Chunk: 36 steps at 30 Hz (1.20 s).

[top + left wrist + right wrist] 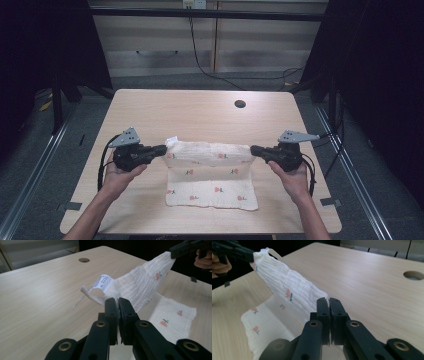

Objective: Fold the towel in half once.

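Left tongs (pixel 161 149) and right tongs (pixel 256 150) each clamped on far corner of cloth (pixel 212 182). Far edge lifted taut between them, near half flat on tabletop (pixel 200 112). Likely folding: paired corner grips keep edge straight.

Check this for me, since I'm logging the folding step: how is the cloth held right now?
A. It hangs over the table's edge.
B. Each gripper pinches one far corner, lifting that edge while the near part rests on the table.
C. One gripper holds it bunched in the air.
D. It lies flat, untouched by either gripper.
B: the left gripper and right gripper each clamp a corner of the fruit-print muslin cloth, whose near part lies on the table.
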Motion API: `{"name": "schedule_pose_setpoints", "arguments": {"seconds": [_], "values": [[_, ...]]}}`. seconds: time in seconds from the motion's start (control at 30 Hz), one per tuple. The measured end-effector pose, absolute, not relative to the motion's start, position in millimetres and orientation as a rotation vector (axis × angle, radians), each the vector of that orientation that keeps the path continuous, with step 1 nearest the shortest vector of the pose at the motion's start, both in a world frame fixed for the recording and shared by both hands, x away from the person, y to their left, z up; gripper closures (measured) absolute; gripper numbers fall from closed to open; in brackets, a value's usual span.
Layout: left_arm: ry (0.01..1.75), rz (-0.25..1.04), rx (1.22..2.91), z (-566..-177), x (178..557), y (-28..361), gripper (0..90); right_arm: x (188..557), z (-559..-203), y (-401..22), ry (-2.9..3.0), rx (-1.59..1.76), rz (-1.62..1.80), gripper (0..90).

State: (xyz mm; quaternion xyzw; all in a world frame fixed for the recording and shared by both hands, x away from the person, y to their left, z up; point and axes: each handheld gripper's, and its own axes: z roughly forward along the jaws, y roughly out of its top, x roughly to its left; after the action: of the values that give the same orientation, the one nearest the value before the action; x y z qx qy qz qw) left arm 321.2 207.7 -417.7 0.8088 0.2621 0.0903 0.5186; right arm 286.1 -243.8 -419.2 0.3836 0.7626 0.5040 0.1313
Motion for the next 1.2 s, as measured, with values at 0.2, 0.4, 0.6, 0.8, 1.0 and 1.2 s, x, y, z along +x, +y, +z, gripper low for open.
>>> {"name": "schedule_pose_setpoints", "arguments": {"seconds": [0.2,0.4,0.6,0.8,1.0,1.2], "values": [[0.612,0.199,1.965,-424,310,209,86.2,274,-430,-245,2.228,1.129,1.47,87.6],[0.585,0.168,2.011,-434,297,203,86.2,263,-442,-243,2.282,1.14,1.416,87.6],[0.58,0.123,2.094,-459,285,199,86.2,253,-463,-244,2.319,1.18,1.372,87.5],[0.576,0.095,2.15,-476,277,197,86.2,242,-478,-245,2.36,1.212,1.356,86.6],[0.573,0.072,2.191,-486,271,194,85.9,237,-490,-242,2.419,1.217,1.294,83.3],[0.538,0.05,2.224,-490,266,189,83.6,230,-495,-241,2.449,1.233,1.259,78.2]]}}
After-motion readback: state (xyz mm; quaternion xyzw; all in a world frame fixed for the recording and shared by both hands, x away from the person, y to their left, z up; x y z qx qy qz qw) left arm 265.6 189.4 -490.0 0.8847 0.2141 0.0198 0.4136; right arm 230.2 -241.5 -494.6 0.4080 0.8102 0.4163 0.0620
